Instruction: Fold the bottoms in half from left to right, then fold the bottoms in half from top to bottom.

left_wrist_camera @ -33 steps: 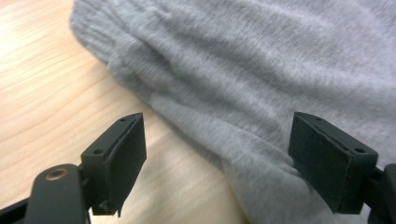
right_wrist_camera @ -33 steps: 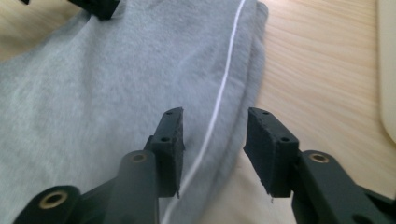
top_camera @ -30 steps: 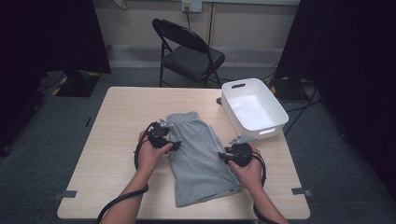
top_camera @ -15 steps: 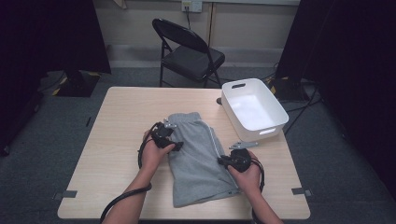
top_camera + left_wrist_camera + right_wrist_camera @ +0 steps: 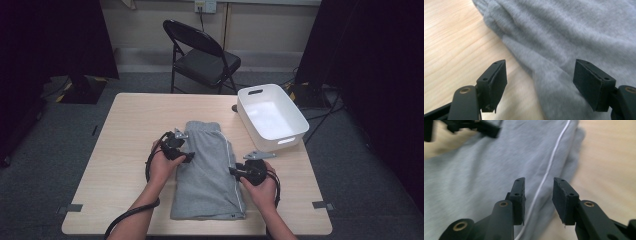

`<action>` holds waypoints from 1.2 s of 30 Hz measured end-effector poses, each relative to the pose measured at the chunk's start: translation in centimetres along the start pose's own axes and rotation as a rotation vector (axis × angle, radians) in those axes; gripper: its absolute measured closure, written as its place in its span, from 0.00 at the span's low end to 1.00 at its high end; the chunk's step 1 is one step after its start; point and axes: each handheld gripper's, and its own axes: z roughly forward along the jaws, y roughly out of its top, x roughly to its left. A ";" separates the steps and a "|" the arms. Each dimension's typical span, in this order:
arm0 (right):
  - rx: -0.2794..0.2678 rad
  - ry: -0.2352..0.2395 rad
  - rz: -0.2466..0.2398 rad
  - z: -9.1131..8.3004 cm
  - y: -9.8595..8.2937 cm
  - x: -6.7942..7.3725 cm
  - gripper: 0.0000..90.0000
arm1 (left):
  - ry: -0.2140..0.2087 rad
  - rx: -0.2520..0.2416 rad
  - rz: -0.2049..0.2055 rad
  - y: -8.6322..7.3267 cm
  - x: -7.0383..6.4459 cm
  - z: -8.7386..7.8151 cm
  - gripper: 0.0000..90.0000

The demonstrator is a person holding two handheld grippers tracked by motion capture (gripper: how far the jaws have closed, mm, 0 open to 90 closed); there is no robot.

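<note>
Where the high view takes in the whole scene, a light wooden table (image 5: 125, 150) fills the middle of the frame, with a black folding chair (image 5: 202, 55) behind it at upper centre. On the table's upper right sits a white plastic bin (image 5: 272, 117), near the right edge. At centre frame lie folded grey shorts (image 5: 210, 170) with a white stripe (image 5: 234, 170) along their right side, the waistband toward the chair. No brand, label or writing can be read on any of these. At the left edge of the shorts is the left gripper (image 5: 189, 157), held in the left hand (image 5: 162, 167); in the left gripper view its jaws stand wide apart over the cloth's edge, one above bare wood, one above grey fabric. At the right edge is the right gripper (image 5: 232, 171), held in the right hand (image 5: 262, 187); in the right gripper view its jaws are parted a little, holding nothing, with the white stripe running between them.
</note>
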 end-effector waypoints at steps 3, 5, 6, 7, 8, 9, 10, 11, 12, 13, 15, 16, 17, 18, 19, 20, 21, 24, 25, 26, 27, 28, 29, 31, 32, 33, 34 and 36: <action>-0.007 -0.031 0.021 1.0 0.9 -0.2 0.70 | -0.016 -0.014 -0.021 -0.7 0.0 -0.6 0.35; 0.002 -0.049 0.017 1.7 1.3 -0.4 0.74 | -0.020 -0.010 -0.023 -1.2 -0.1 -0.9 0.39; 0.007 -0.048 0.026 2.0 1.4 -0.5 0.80 | -0.043 -0.011 -0.044 -1.4 -0.2 -1.1 0.47; 0.017 -0.020 0.036 2.4 1.5 -0.5 0.82 | -0.033 -0.009 -0.027 -1.5 -0.2 -1.2 0.50; 0.030 -0.033 0.023 2.7 1.6 -0.5 0.85 | -0.029 -0.003 -0.030 -1.6 -0.2 -1.3 0.49; 0.045 -0.043 0.009 2.9 1.6 -0.6 0.91 | -0.046 -0.001 -0.037 -1.7 -0.2 -1.3 0.55; 0.048 -0.025 0.033 3.0 1.5 -0.7 0.95 | -0.053 -0.001 -0.037 -1.7 -0.2 -1.3 0.62; 0.044 -0.026 0.059 3.0 1.3 -0.9 0.99 | -0.047 0.008 -0.034 -1.7 -0.2 -1.4 0.62; 0.050 -0.033 0.058 3.0 1.2 -1.1 0.99 | -0.058 0.009 -0.047 -1.7 -0.2 -1.4 0.67; 0.051 -0.026 0.060 2.9 1.2 -1.3 0.99 | -0.060 0.009 -0.039 -1.6 -0.3 -1.5 0.70; 0.056 -0.021 0.053 2.7 1.0 -1.5 1.00 | -0.046 0.001 -0.034 -1.6 -0.3 -1.6 0.67; 0.053 -0.014 0.046 2.6 1.0 -1.5 1.00 | -0.047 0.002 -0.041 -1.6 -0.2 -1.7 0.66; 0.045 -0.009 0.049 2.4 1.1 -1.6 1.00 | -0.040 -0.002 -0.053 -1.7 -0.2 -1.9 0.65; 0.037 -0.014 0.047 2.2 1.1 -1.5 0.96 | -0.035 -0.003 -0.053 -1.7 -0.1 -1.9 0.61; 0.031 -0.019 0.041 2.1 1.2 -1.5 0.91 | -0.022 -0.007 -0.056 -1.7 0.1 -2.1 0.56; 0.021 -0.021 0.031 2.0 1.3 -1.5 0.87 | -0.014 -0.007 -0.056 -1.6 0.2 -2.3 0.51; 0.017 -0.038 0.024 1.9 1.4 -1.5 0.79 | -0.015 -0.013 -0.058 -1.7 0.3 -2.4 0.47; 0.002 -0.054 0.023 1.7 1.7 -1.6 0.63 | 0.000 -0.016 -0.058 -1.6 0.7 -2.8 0.36; -0.006 -0.065 0.019 1.5 1.8 -1.6 0.59 | -0.001 -0.023 -0.067 -1.6 0.8 -2.9 0.32; -0.012 -0.064 0.016 1.4 1.9 -1.6 0.55 | 0.000 -0.024 -0.062 -1.6 0.9 -3.0 0.31; -0.017 -0.066 0.012 1.3 2.0 -1.6 0.51 | 0.005 -0.023 -0.067 -1.6 1.1 -3.1 0.31; -0.024 -0.072 0.011 1.2 2.1 -1.5 0.48 | 0.006 -0.026 -0.078 -1.6 1.2 -3.1 0.28; -0.031 -0.067 0.009 1.2 2.2 -1.5 0.45 | 0.003 -0.028 -0.080 -1.6 1.4 -3.2 0.26; -0.032 -0.055 0.004 1.2 2.4 -1.5 0.42 | 0.011 -0.029 -0.091 -1.6 1.7 -3.3 0.25; -0.039 -0.058 -0.010 1.1 2.6 -1.5 0.41 | 0.008 -0.028 -0.091 -1.6 1.8 -3.3 0.24; -0.041 -0.055 -0.015 1.1 2.7 -1.5 0.41 | 0.007 -0.028 -0.096 -1.6 1.9 -3.3 0.24; -0.041 -0.055 -0.013 1.2 2.9 -1.6 0.40 | 0.011 -0.027 -0.086 -1.6 2.0 -3.4 0.24; -0.047 -0.056 -0.014 1.3 3.3 -1.6 0.39 | 0.008 -0.034 -0.097 -1.5 2.2 -3.4 0.24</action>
